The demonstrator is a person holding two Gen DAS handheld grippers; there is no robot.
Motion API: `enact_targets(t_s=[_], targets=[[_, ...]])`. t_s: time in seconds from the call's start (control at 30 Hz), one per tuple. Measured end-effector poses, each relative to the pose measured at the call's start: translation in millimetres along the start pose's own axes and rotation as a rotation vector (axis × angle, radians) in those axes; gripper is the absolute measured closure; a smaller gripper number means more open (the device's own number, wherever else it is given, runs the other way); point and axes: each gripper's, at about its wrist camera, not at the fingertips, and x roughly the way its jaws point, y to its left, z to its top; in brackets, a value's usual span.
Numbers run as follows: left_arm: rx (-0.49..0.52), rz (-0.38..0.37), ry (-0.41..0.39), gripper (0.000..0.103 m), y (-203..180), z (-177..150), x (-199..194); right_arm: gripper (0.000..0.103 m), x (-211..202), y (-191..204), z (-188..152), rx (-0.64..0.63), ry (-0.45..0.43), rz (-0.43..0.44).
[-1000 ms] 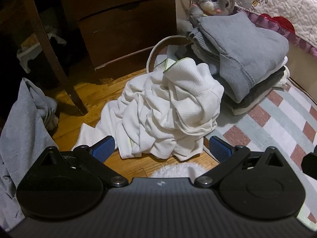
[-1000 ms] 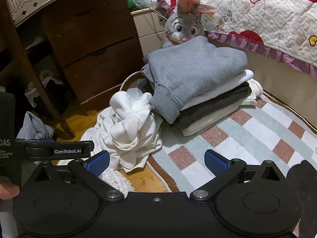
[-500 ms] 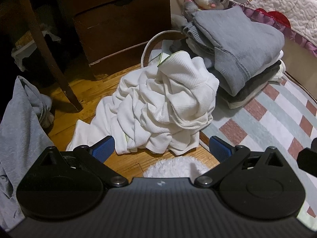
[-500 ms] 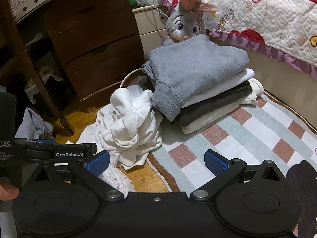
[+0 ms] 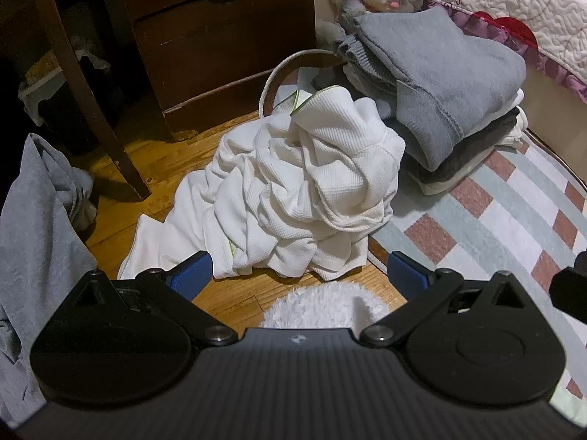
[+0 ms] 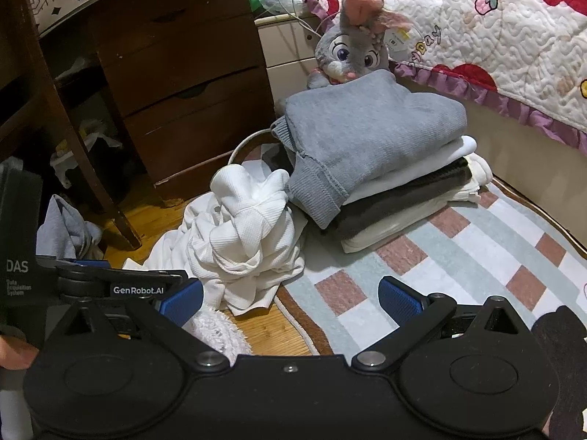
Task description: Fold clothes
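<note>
Waffle-knit cotton is what I have to deal with next. Biggest thing in my views is the striped rug, which carries a stack of folded clothes at its far corner, a grey sweater on top, against the bed. Just beside that stack, straddling the rug's edge and the wooden floor, lies the crumpled white garment, heaped and trailing toward the dark drawers. I judge it light, soft and limp, so it will sag and bunch wherever I lift it; the green-trimmed hem showing at the top of the heap looks like the sanest place to pinch. A second grey garment hangs at the left of my left view. My left tool hovers short of the heap, jaws wide apart, empty. My right tool is likewise spread wide over the rug's edge, touching nothing.
</note>
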Motion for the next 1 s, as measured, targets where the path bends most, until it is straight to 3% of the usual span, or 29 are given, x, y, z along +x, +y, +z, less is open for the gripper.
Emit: enact_targets(t_s=[1.0], targets=[[-0.009,-0.005,0.02,0.0,4.4,-1.7,4.1,0.0,3.6,-1.0,-1.0,0.007,0.012,0.004]])
